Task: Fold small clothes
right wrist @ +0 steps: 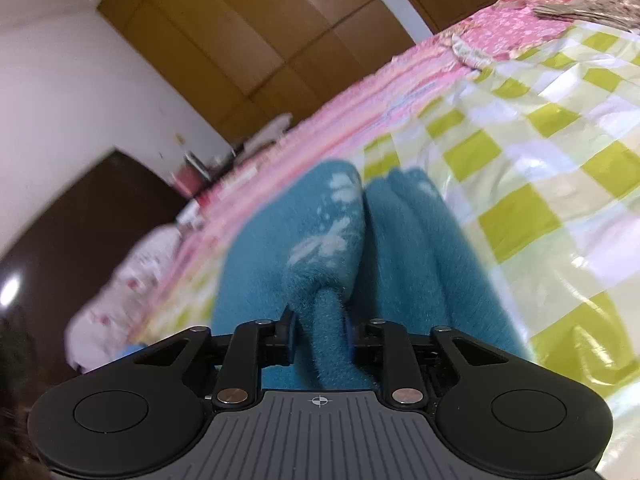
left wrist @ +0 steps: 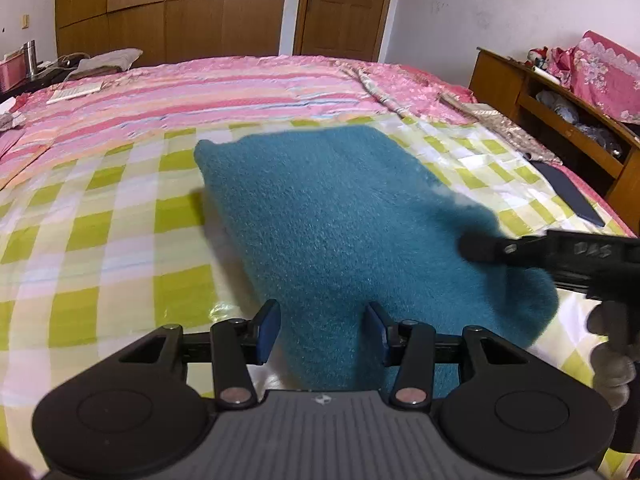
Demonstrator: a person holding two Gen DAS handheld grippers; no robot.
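**Right tongs clamped on teal garment, left tongs released**

Bed (left wrist: 120,208): fills both views, green-and-white check sheet near, pink striped cover beyond at 12 o'clock.

Wardrobe (left wrist: 172,4) and door (left wrist: 344,4): against the far wall, 11 to 12 o'clock in the left view.

Headboard shelf (left wrist: 560,108): wood, at 2 o'clock, clutter inside, contents too small to tell.

Garment (left wrist: 344,216): fuzzy teal, lying on the check sheet, centre of the left view, running from 12 down to 6 o'clock. Its near edge sits between the left fingers. In the right view, pale patches show on a raised fold at 12 o'clock.

Left tongs (left wrist: 324,330): released, blue pads apart, no pinch on the fabric.

Right tongs (right wrist: 320,330): clenched on a bunched ridge of the garment, pads pressing both sides. Also visible in the left view at 3 o'clock, over the garment's right edge, blurred.

Gloved hand (left wrist: 612,352): at 4 o'clock, on the right tongs' grip.
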